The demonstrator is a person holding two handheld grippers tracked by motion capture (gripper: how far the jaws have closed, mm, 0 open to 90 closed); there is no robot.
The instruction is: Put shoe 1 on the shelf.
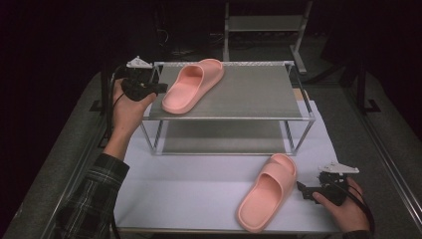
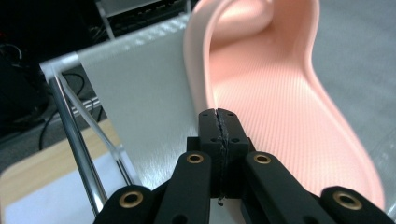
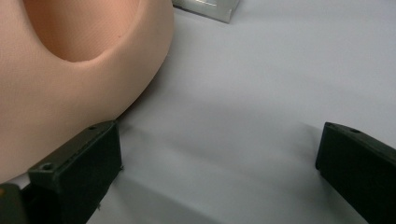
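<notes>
No legible txt, labels or nos. anywhere

Pink slipper (image 1: 193,85) on rack's top shelf (image 1: 249,94), left gripper (image 1: 158,88) beside it, second slipper (image 1: 267,198) on table near right gripper (image 1: 303,190)

Two salmon-pink slides: one slide (image 1: 193,85) on the grey top shelf of a silver metal-framed rack (image 1: 298,117), the other slide (image 1: 267,198) on a white table sheet (image 1: 199,189). Fine dotted texture across the pink footbed (image 2: 275,107) in the left gripper view. Black left gripper (image 1: 161,88) and black right gripper (image 1: 302,190), brass-coloured rivets on the jaws. Dark plaid sleeve (image 1: 92,196), green-grey checks. Near-black background.
</notes>
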